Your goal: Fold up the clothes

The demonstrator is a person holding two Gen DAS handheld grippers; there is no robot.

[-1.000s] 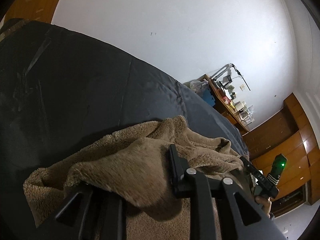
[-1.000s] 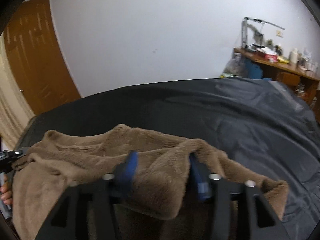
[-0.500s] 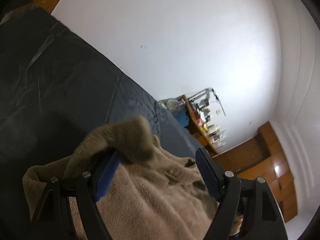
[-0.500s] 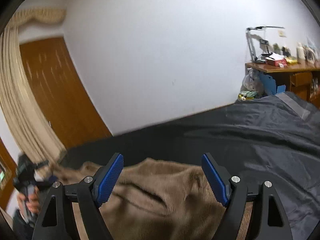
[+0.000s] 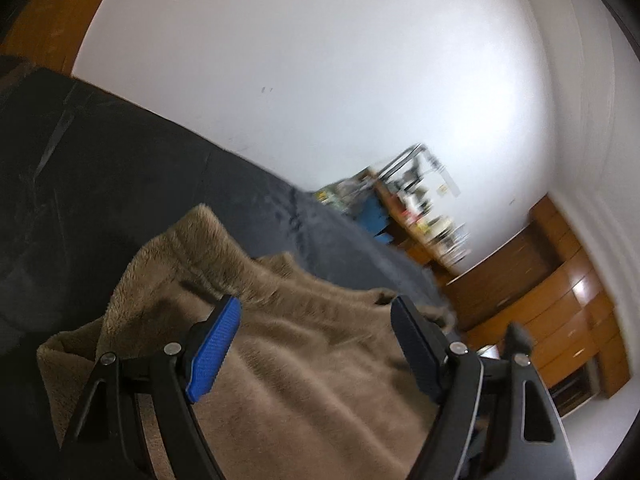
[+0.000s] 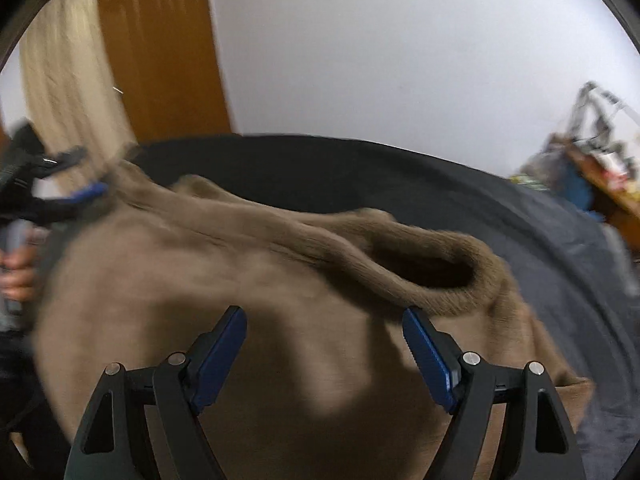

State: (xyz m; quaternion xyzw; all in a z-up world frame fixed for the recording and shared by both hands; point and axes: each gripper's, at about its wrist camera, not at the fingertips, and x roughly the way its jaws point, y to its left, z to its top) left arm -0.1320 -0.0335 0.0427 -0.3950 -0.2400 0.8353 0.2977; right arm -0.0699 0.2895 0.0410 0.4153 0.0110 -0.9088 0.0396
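Note:
A fuzzy brown garment [image 5: 304, 360] lies loosely folded on the dark grey bed cover [image 5: 100, 200]. My left gripper [image 5: 316, 320] is open and empty, just above the garment's near part. In the right wrist view the same brown garment [image 6: 240, 288] spreads below my right gripper [image 6: 324, 332], which is open and empty. A rolled hem opening [image 6: 424, 264] sits just beyond its right finger. The left gripper also shows in the right wrist view [image 6: 60, 196] at the far left, by the garment's edge. Both views are motion-blurred.
The dark bed cover [image 6: 400, 184] runs to a white wall. A cluttered wooden desk [image 5: 420, 216] stands at the bed's far right, with wooden cabinets [image 5: 560, 312] beside it. A wooden door [image 6: 160, 48] and a beige curtain [image 6: 72, 80] stand at the left.
One second ago both grippers were shut on the brown garment. Both have opened and let it go, and it has dropped onto the bed. Both grippers have pulled back and tilted.

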